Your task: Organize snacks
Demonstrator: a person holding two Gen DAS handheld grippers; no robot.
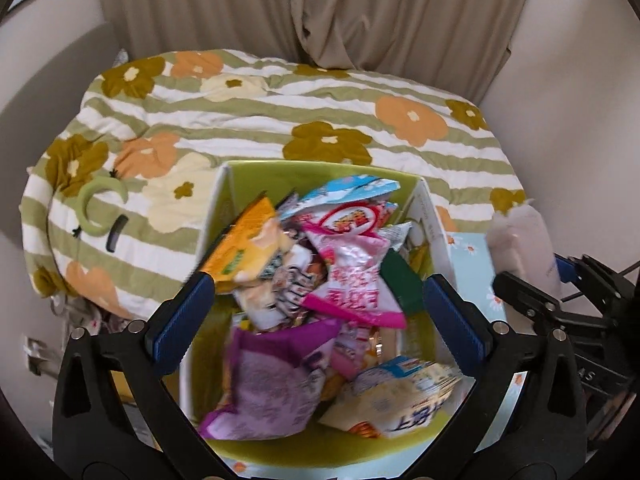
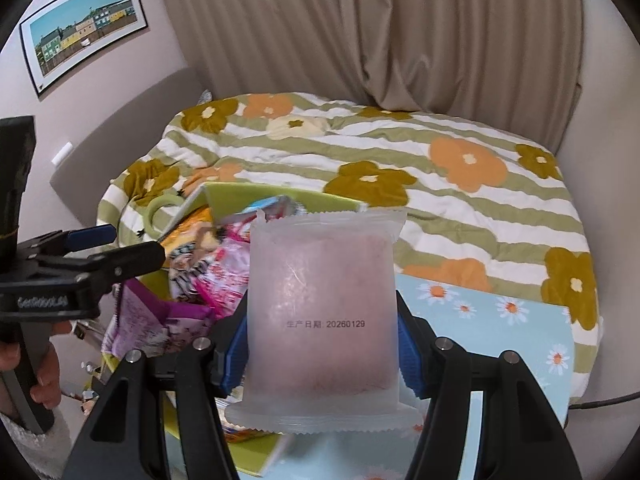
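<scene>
A green box (image 1: 280,170) full of snack packets stands on a blue flowered surface. It holds an orange packet (image 1: 240,244), a pink packet (image 1: 356,276) and a purple packet (image 1: 268,384), among several others. My left gripper (image 1: 316,312) is open and empty just above the box. My right gripper (image 2: 322,344) is shut on a frosted pink packet (image 2: 324,312), held upright to the right of the box; the packet also shows in the left wrist view (image 1: 520,240). The box also shows in the right wrist view (image 2: 240,196).
A bed with a green-striped flowered quilt (image 1: 300,112) lies behind the box. A green ring (image 1: 94,208) lies on it at the left. A blue flowered surface (image 2: 500,320) runs under and right of the box. Beige curtains (image 1: 320,8) hang behind.
</scene>
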